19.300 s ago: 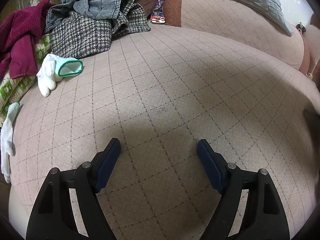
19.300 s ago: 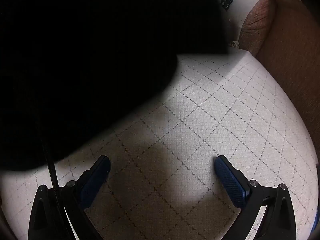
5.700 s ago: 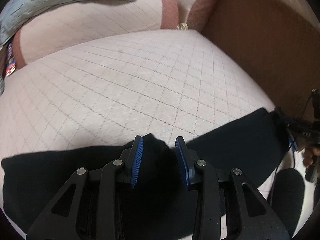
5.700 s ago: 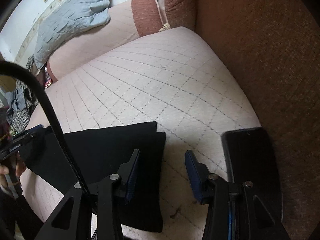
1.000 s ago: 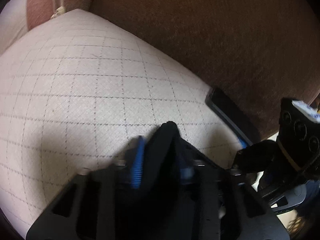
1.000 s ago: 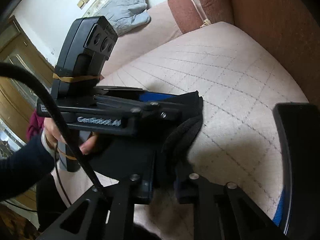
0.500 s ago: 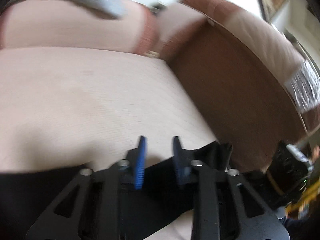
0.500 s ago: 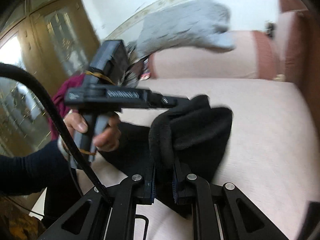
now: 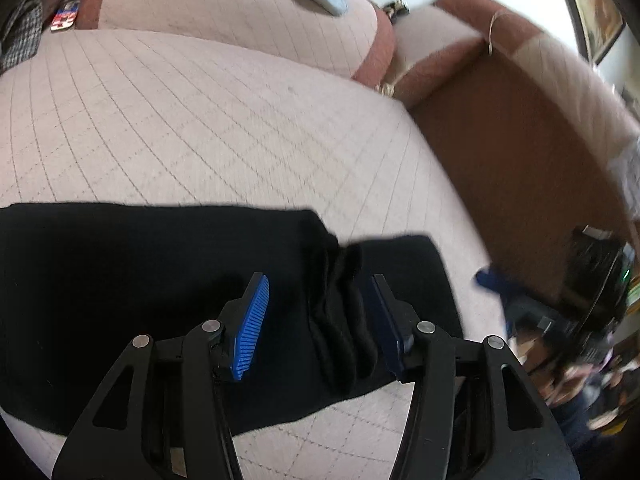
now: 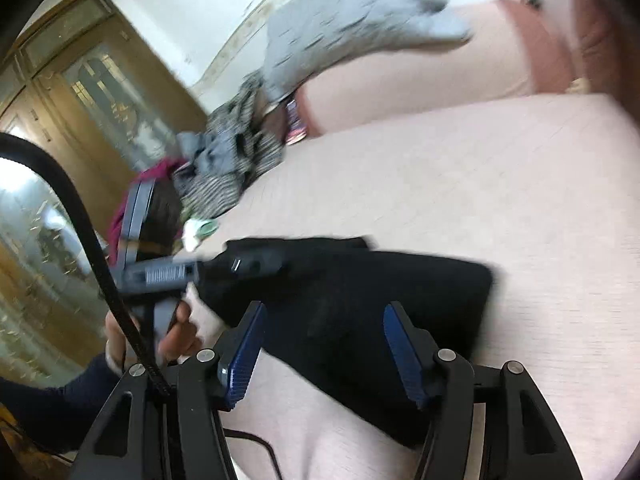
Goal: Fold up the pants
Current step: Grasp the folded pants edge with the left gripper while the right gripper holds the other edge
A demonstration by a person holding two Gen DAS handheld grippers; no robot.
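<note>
Both grippers have just been opening. Left gripper [image 9: 316, 328] stands parted over the black pants [image 9: 140, 280], a bunched fold between its pads, unpinched. Right gripper [image 10: 332, 356] gapes above the same cloth on the sofa cushion [image 10: 500, 200]; motion blur smears the lower left.

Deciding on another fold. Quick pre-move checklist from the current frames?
1. Left tool released: ok, jaws have just been opening, pads off the cloth.
2. Right tool released: ok, also just opened, nothing pinched.
3. Black pants lying on the cushion: ok.
4. Fold lies flat: not ok, bunched ridge between the left pads.
5. Edges aligned: cannot tell, blurred.
</note>
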